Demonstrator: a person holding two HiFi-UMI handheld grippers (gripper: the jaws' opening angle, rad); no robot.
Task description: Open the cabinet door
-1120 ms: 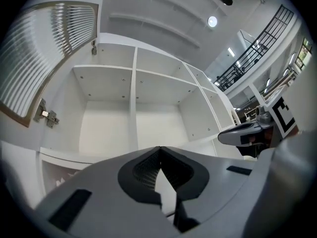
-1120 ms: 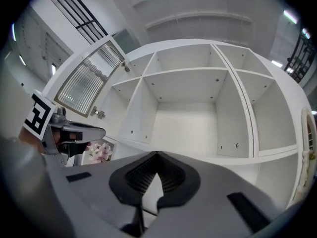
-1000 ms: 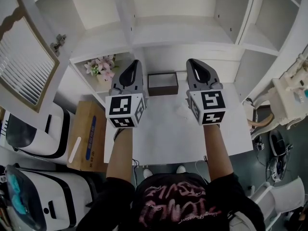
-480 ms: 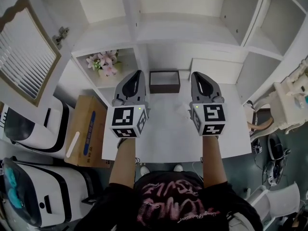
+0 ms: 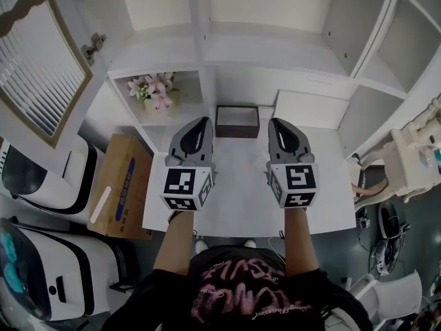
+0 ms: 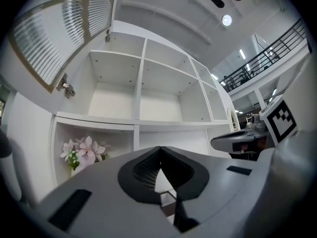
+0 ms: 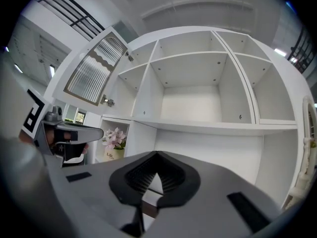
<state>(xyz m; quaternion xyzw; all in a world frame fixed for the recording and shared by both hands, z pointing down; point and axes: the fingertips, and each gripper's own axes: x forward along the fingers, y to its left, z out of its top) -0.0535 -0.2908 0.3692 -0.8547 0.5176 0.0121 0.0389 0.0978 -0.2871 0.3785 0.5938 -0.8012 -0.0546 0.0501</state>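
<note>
Cabinet door (image 5: 38, 64) hangs open, its edge seemingly clear of left gripper (image 5: 200, 123)

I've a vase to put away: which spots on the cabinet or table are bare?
The upper cubbies stand empty, and the tabletop is bare between the left tool and right tool. The lower-left cubby holds flowers; a dark box sits at the table's back.

Flowers (image 5: 155, 90) stand in the lower left compartment (image 5: 189, 88), a box (image 5: 237, 121) on the table (image 5: 241, 181) to their right.
</note>
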